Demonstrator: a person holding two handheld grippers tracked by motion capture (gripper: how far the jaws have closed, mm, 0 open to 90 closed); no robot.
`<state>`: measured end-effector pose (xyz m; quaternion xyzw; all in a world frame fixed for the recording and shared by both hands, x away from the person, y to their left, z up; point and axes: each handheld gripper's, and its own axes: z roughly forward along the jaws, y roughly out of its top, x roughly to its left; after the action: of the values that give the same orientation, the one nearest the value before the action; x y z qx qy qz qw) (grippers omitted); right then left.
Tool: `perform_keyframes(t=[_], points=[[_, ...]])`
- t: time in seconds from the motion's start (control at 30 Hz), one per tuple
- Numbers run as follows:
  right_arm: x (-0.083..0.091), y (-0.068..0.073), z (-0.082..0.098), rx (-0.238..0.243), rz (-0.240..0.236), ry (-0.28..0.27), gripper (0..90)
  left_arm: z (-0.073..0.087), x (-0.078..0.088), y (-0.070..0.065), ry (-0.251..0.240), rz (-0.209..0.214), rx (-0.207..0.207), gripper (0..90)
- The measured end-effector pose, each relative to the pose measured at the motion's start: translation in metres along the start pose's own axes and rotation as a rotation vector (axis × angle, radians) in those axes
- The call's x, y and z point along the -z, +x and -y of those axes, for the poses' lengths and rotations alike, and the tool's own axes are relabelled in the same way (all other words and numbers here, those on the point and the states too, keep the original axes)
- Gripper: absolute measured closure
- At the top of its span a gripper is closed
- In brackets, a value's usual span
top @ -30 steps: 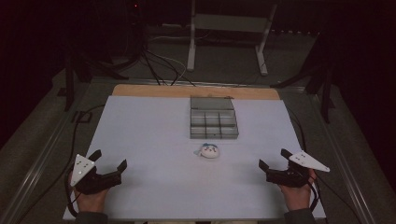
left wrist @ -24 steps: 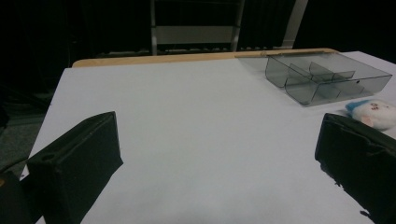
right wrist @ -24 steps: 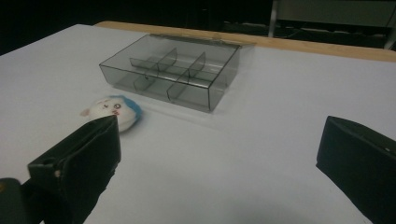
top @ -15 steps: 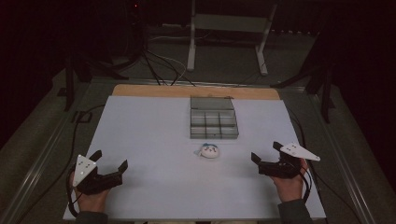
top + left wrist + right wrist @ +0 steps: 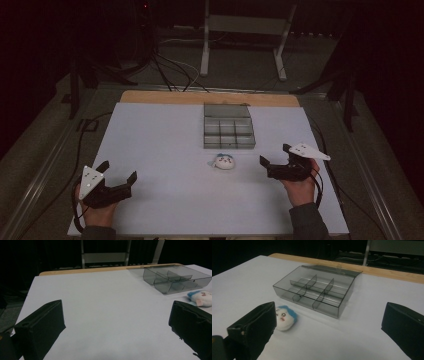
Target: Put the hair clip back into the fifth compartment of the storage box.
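Plush toy point(image 5: 223, 161) first: a small white ball with a blue cap and a drawn face, lying on the white table sheet point(image 5: 160, 145) just in front of the smoky grey divided organizer box point(image 5: 228, 132), near it but not touching. From my right gripper view the toy point(image 5: 285, 317) sits low and to the left, just past the left jaw, with the box point(image 5: 315, 291) beyond it, its compartments all bare as far as I can see.

My right gripper point(image 5: 276, 161) hangs close to the toy on its right side, jaws spread wide with nothing between them. My left gripper point(image 5: 119, 173) is well apart, down at the near left of the sheet, jaws also spread and empty. From its view I catch the toy point(image 5: 201, 298) at the far right edge and the box point(image 5: 175, 280) above it.

I judge the job to be putting the toy into one of the compartments, and none of it is done yet: nothing gripped, nothing lifted. What is left is the whole run, closing the right jaws around the toy, carrying it over the near wall and letting go in a cell.
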<state>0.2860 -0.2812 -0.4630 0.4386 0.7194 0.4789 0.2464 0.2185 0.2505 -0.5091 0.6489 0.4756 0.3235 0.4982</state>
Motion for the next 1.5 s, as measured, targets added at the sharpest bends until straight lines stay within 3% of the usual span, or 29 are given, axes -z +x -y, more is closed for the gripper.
perform_keyframes(t=[0.5, 1.1, 1.5], points=[[-0.023, 0.008, -0.013, -0.003, -0.023, 0.004, 0.0, 0.001, -0.001, 0.0, -0.012, 0.021, 0.017, 0.8], [-0.048, 0.02, -0.02, -0.017, -0.047, 0.022, 0.0, 0.0, 0.001, -0.001, 0.003, -0.02, 0.026, 0.7], [-0.068, 0.032, -0.018, -0.012, -0.07, 0.058, 0.0, 0.0, 0.0, -0.001, 0.002, -0.018, 0.03, 0.7]])
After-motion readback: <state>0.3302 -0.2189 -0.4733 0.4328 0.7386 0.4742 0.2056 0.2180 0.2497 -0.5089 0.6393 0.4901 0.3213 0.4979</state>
